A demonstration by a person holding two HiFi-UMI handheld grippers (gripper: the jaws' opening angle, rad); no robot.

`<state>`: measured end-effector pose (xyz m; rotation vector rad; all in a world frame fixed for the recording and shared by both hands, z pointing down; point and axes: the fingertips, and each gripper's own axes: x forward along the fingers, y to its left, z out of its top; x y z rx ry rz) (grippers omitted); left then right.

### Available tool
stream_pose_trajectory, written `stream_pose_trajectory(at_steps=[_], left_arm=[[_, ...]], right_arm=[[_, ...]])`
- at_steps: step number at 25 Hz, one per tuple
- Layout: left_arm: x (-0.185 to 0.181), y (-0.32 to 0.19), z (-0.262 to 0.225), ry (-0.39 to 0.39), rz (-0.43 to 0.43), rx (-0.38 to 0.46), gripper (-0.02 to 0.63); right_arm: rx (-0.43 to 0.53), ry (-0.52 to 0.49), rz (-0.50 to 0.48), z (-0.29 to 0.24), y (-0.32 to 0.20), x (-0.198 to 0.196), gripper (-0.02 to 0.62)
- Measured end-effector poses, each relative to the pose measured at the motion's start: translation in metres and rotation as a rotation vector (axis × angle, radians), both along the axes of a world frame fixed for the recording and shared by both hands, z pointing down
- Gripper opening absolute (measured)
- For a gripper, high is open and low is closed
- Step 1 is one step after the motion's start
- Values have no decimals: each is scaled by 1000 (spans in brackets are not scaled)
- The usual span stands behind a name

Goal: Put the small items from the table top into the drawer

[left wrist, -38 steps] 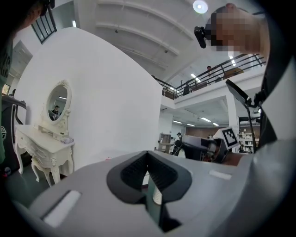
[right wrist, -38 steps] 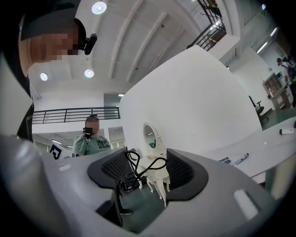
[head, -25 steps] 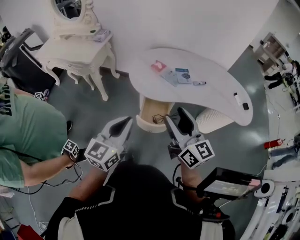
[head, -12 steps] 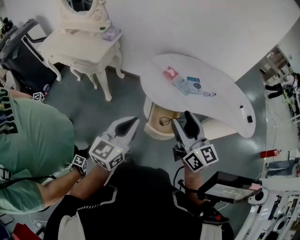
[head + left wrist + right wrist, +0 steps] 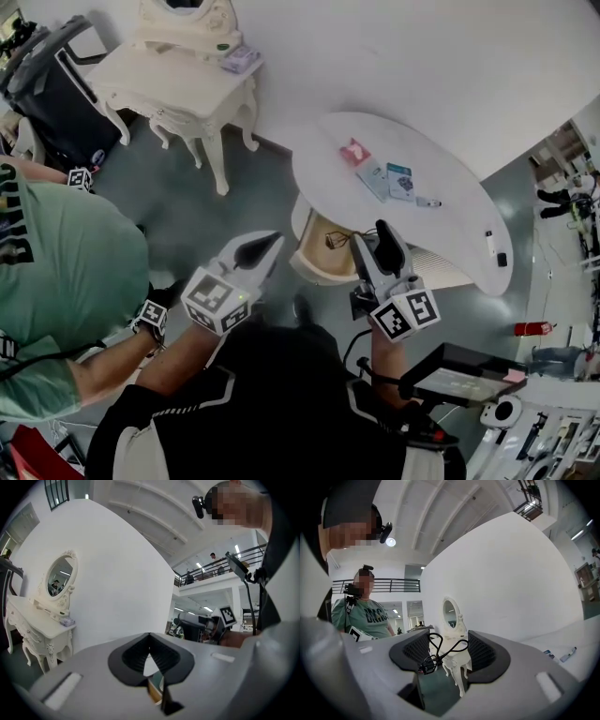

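Near the open drawer, my right gripper pinches the eyelash curler by its thin loops, left gripper pressed together empty; I'd say that wiry hold could slip and drop it outside.

Nothing legible is made out: lettering on the green shirt is blurred, and only square coded markers are shown on the left cube and right cube.
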<state>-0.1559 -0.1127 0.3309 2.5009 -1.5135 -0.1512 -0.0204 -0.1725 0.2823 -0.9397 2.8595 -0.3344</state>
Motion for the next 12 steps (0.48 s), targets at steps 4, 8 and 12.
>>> stream_pose_trajectory(at_steps=[4, 8, 12], left_arm=[[9, -15, 1, -8, -35, 0, 0], [24, -25, 4, -23, -56, 1, 0], [34, -41, 6, -31, -84, -16, 0]], right_arm=[[-7, 3, -45, 5, -18, 6, 259], [4, 18, -78, 11, -33, 18, 258], [-1, 31, -125, 21, -54, 24, 258]])
